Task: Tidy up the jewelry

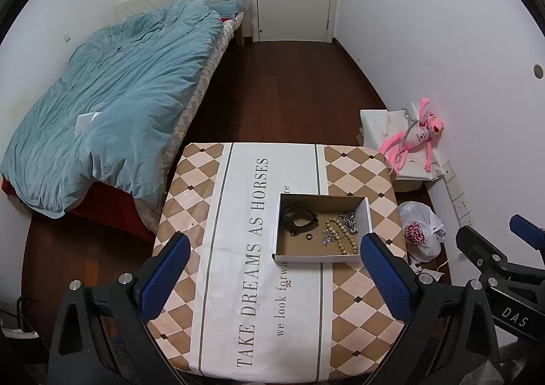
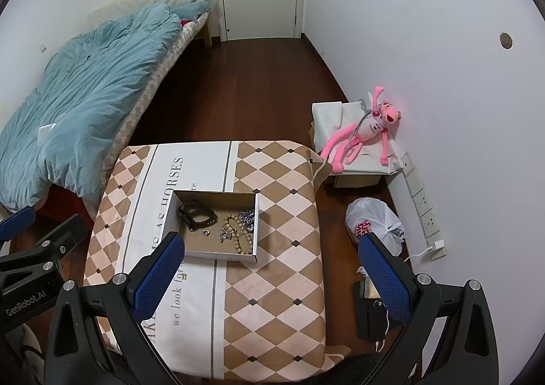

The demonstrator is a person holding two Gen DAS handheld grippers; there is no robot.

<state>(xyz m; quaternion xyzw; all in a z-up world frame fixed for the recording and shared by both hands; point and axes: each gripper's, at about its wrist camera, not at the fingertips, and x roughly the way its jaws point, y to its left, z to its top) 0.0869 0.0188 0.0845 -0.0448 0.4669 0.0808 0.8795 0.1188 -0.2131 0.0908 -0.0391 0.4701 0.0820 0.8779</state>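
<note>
Shallow cardboard box [image 1: 364, 211] sat on the table, at about 1 o'clock from the left gripper [image 1: 274, 269] and 11 o'clock from the right gripper [image 2: 269, 269]. Inside the box: black watch [image 1: 299, 217] at 9 o'clock, small dark ring [image 1: 309, 236] just beside it, wooden bead string [image 1: 340, 235] toward 5 o'clock, silver chain [image 1: 347, 222] touching the beads at 3 o'clock.

Tablecloth [image 1: 245, 248] carried diamond checks and a white band printed "TAKE DREAMS AS HORSES"; below it "we look forwa", remainder hidden by the box.

Left gripper fingers stood wide apart, holding nothing. Right gripper fingers likewise wide apart, empty. Both hung above the near table edge.

Gripper bodies read "DAS" and "GenRobot.AI".

Pink plush toy [image 2: 361, 129] lay at 2 o'clock; white plastic bag [image 2: 373, 225] was on the floor at 3 o'clock; bed with blue duvet [image 1: 112, 102] at 10 o'clock.
</note>
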